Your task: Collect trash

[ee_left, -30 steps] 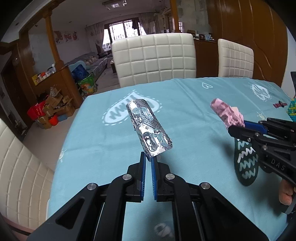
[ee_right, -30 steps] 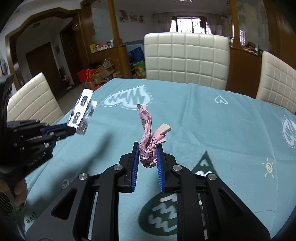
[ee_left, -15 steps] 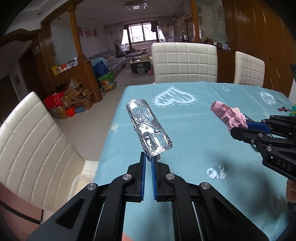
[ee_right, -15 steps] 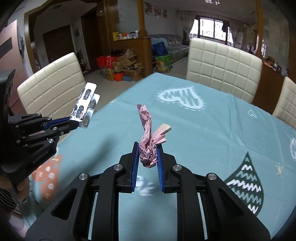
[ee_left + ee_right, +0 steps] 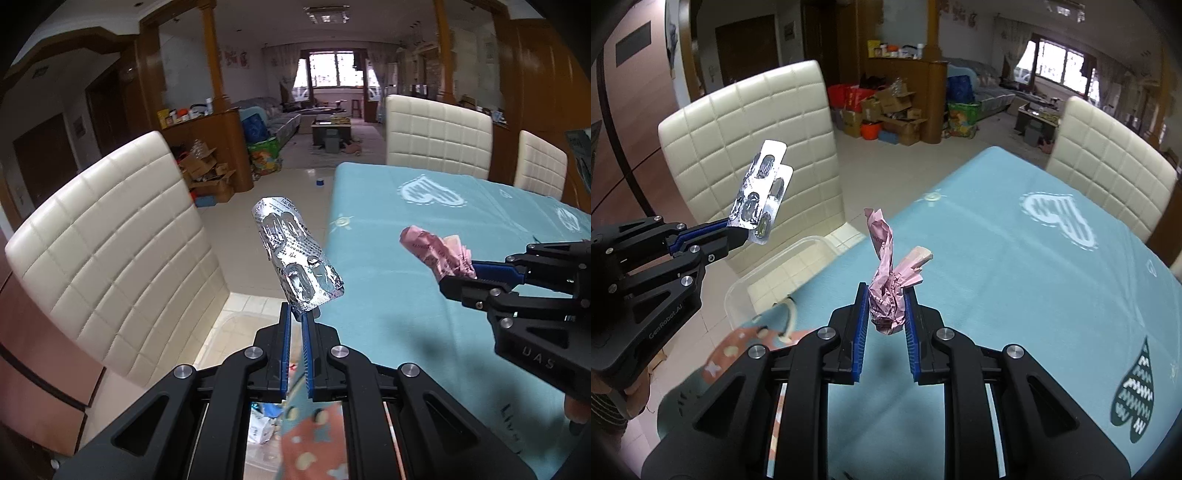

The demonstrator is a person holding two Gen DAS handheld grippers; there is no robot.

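My left gripper [image 5: 295, 314] is shut on the lower edge of a silver blister pack [image 5: 295, 258], which stands up from the jaws over the table's left edge. Seen from the right wrist, that blister pack [image 5: 761, 195] sticks out of the left gripper [image 5: 733, 230] at the left. My right gripper [image 5: 884, 295] is shut on a crumpled pink paper [image 5: 886, 284] above the blue tablecloth [image 5: 1015, 280]. In the left wrist view the pink paper [image 5: 436, 251] and the right gripper [image 5: 458, 275] are at the right. A clear plastic bin [image 5: 768, 273] sits on the floor beside the table, with some scraps [image 5: 262, 428] inside.
A cream padded chair [image 5: 110, 251] stands just left of the bin. Two more cream chairs [image 5: 439, 136] line the table's far side. Cardboard boxes [image 5: 886, 110] and bags are piled by a wooden counter across the tiled floor.
Both grippers have swept left across the table with their loads still held. The table's left edge, the side chair and the floor bin have come into view.
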